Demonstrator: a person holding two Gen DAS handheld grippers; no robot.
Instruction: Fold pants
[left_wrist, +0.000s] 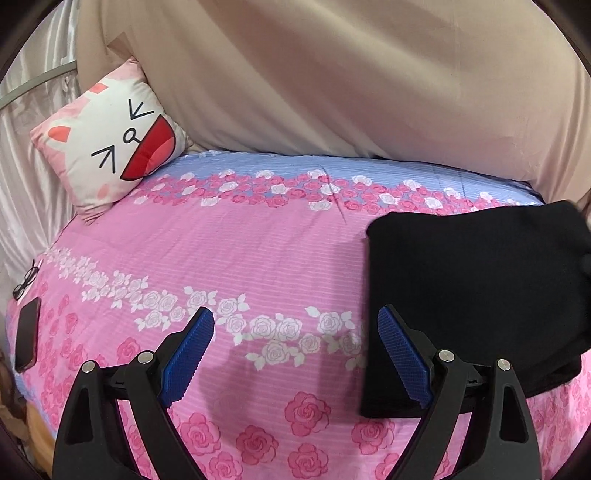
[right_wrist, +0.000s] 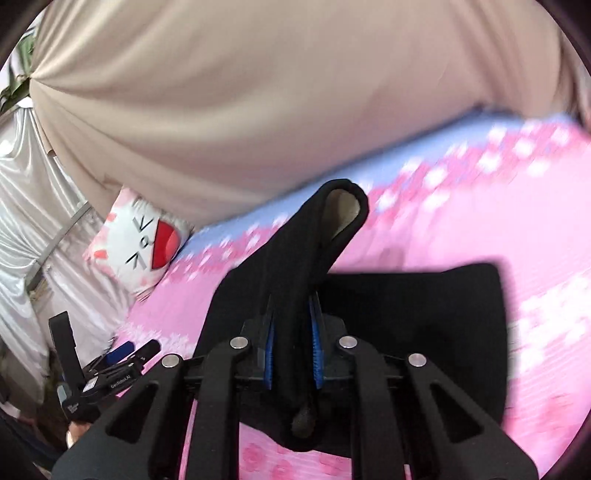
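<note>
**Black pants gripped on right, left idle**

Black pants (left_wrist: 476, 291) lie folded on the pink rose-print bed (left_wrist: 258, 258), toward its right side. Right gripper (right_wrist: 291, 328): fingers narrow, clamped on a raised fold of the pants, which stands up ahead of the blue pads (right_wrist: 316, 347). Left gripper (left_wrist: 295, 354): fingers wide, nothing between them, just left of the pants' edge. Cat pillow (left_wrist: 110, 136) leans at the bed's far left corner.
</note>
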